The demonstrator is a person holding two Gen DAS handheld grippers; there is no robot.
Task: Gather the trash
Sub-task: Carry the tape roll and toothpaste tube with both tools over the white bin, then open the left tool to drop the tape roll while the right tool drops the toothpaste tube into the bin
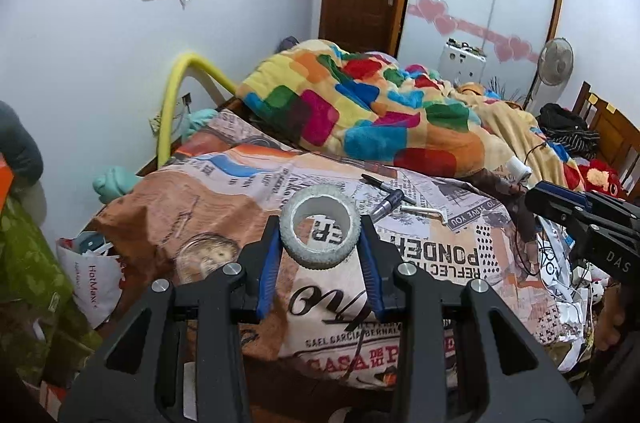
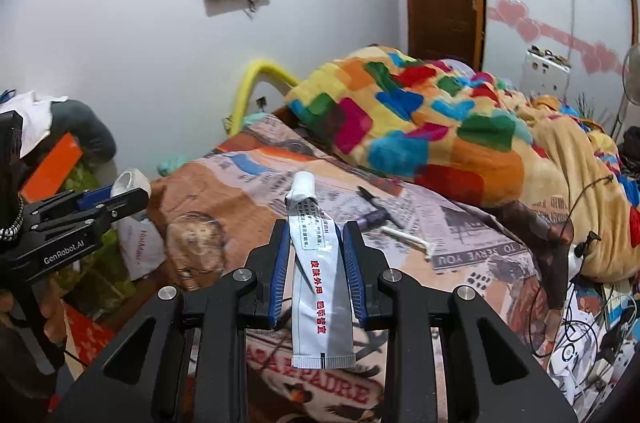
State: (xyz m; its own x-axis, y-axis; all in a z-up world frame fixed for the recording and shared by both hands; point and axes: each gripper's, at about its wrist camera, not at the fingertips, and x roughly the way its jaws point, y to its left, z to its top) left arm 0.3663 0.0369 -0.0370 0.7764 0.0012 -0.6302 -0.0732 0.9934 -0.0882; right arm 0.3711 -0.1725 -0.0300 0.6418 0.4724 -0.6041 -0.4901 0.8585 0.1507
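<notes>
Aloft, two tongs — left tongs [image 1: 320,243] clamped on one tape roll [image 1: 320,227], right tongs [image 2: 316,247] on one tube [image 2: 318,275].

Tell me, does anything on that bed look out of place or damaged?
Yes. A black pen, a dark marker and a white razor lie loose on the printed bedspread. The white ointment tube in the right claw is creased and bent near its cap.
</notes>
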